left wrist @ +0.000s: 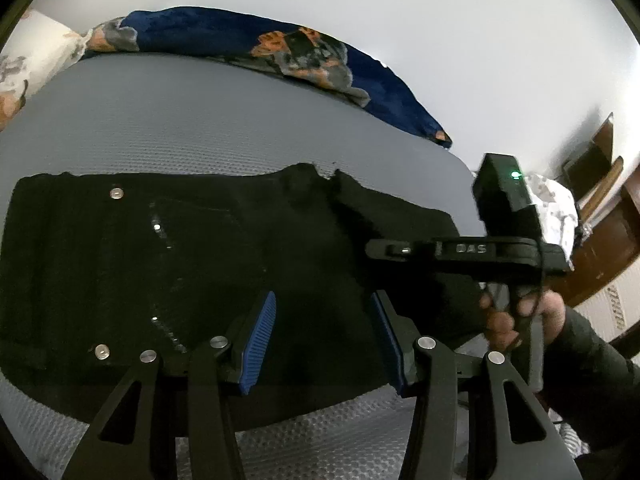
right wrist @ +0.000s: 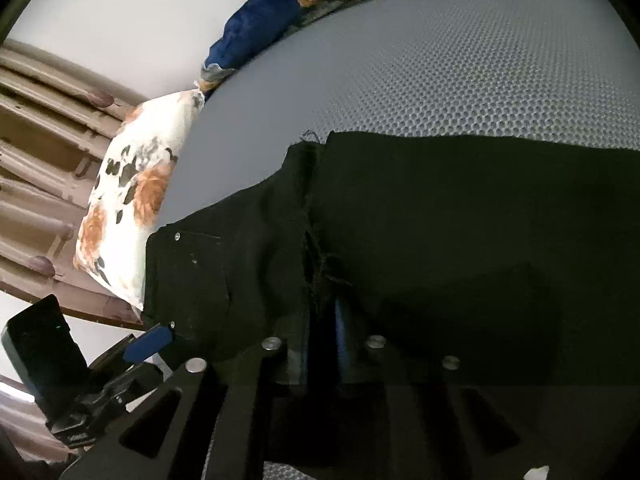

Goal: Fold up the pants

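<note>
Black pants (left wrist: 192,264) lie flat on the grey mattress (left wrist: 200,120), long axis left-right, waistband leftward; the left gripper (left wrist: 324,340) hovers wide open, empty. The right gripper (right wrist: 324,320) has its jaws nearly closed, pinching the pants' near edge.

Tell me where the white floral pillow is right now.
The white floral pillow lies at the left of the right wrist view, against the brown headboard, beside the waist end of the black pants on the grey mattress.
</note>
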`<state>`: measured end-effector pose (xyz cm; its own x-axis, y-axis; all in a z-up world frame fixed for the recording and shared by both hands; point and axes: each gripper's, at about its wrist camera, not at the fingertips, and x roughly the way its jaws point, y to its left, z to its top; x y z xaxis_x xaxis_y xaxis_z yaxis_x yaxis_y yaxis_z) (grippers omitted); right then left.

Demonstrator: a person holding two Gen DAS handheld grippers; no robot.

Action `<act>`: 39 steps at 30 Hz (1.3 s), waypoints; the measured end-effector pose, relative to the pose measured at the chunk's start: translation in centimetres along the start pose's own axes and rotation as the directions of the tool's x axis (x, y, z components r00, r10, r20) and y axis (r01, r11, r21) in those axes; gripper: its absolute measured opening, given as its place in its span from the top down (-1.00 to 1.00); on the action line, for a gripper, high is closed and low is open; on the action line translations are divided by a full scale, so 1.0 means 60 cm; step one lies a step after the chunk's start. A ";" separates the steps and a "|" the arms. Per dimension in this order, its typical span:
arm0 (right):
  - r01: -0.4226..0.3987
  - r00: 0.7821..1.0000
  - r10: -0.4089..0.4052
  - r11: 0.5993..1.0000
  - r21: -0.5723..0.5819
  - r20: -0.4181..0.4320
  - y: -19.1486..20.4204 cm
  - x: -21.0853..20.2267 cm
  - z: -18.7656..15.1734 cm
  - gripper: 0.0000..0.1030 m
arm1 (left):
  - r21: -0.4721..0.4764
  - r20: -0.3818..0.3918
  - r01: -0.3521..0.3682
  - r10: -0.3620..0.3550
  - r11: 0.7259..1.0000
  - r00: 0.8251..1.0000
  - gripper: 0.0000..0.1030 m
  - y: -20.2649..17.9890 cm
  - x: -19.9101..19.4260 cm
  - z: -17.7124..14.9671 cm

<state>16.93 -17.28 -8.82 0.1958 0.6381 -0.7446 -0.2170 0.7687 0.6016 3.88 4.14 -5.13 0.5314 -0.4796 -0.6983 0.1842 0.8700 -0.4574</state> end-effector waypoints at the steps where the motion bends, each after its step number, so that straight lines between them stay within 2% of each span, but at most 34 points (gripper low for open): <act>1: -0.014 1.000 0.014 1.000 0.009 -0.005 0.000 0.001 -0.001 0.53 | -0.006 -0.005 0.014 -0.014 1.000 1.000 0.03 -0.001 0.002 0.002; 2: -0.018 1.000 0.019 1.000 0.017 -0.003 0.002 -0.001 -0.002 0.36 | -0.012 -0.010 0.025 -0.026 1.000 1.000 0.03 -0.001 0.003 0.004; 3: -0.024 1.000 0.024 0.999 0.021 0.013 0.003 -0.009 -0.003 0.31 | -0.017 -0.015 0.041 -0.041 0.999 0.999 0.03 -0.003 0.004 0.006; 6: -0.041 0.998 0.040 0.999 0.019 0.051 0.009 -0.039 -0.007 0.22 | -0.025 -0.027 0.073 -0.074 0.997 0.997 0.03 -0.008 0.008 0.010; 9: -0.016 0.993 0.012 1.000 0.026 0.121 0.002 -0.087 -0.017 0.17 | -0.051 -0.054 0.140 -0.142 0.989 0.988 0.03 -0.011 0.019 0.015; 12: 0.011 0.983 -0.021 0.998 0.056 0.180 -0.017 -0.129 -0.034 0.11 | -0.103 -0.097 0.224 -0.234 0.969 0.967 0.03 -0.012 0.039 0.020; 15: 0.013 0.976 -0.036 0.994 0.106 0.217 -0.041 -0.160 -0.052 0.10 | -0.182 -0.168 0.276 -0.306 0.944 0.937 0.06 -0.010 0.071 0.022; 22: -0.002 0.963 -0.054 0.979 0.206 0.263 -0.092 -0.198 -0.087 0.07 | -0.263 -0.249 0.213 -0.280 0.941 0.927 0.06 0.005 0.121 0.040; 26: -0.019 0.960 -0.051 0.970 0.244 0.275 -0.111 -0.204 -0.099 0.07 | -0.278 -0.286 0.170 -0.251 0.945 0.925 0.06 0.013 0.150 0.047; 29: -0.024 0.958 -0.051 0.966 0.256 0.283 -0.119 -0.209 -0.104 0.07 | -0.314 -0.309 0.179 -0.278 0.933 0.910 0.06 0.019 0.170 0.037; 32: -0.024 0.956 -0.055 0.963 0.267 0.287 -0.127 -0.212 -0.107 0.07 | -0.321 -0.301 0.199 -0.299 0.926 0.905 0.06 0.013 0.173 0.034; 35: -0.034 0.957 -0.051 0.958 0.284 0.287 -0.138 -0.213 -0.110 0.07 | -0.349 -0.319 0.217 -0.334 0.912 0.887 0.06 0.005 0.179 0.029; 39: -0.038 0.957 -0.048 0.957 0.288 0.287 -0.141 -0.212 -0.114 0.07 | -0.358 -0.319 0.224 -0.344 0.907 0.883 0.11 -0.002 0.181 0.026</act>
<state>9.76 -32.17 -6.41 0.4722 0.5860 -0.6585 0.0599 0.7239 0.6873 10.93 -0.99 -11.82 0.1421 -0.7594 -0.6349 -0.0097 0.6403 -0.7681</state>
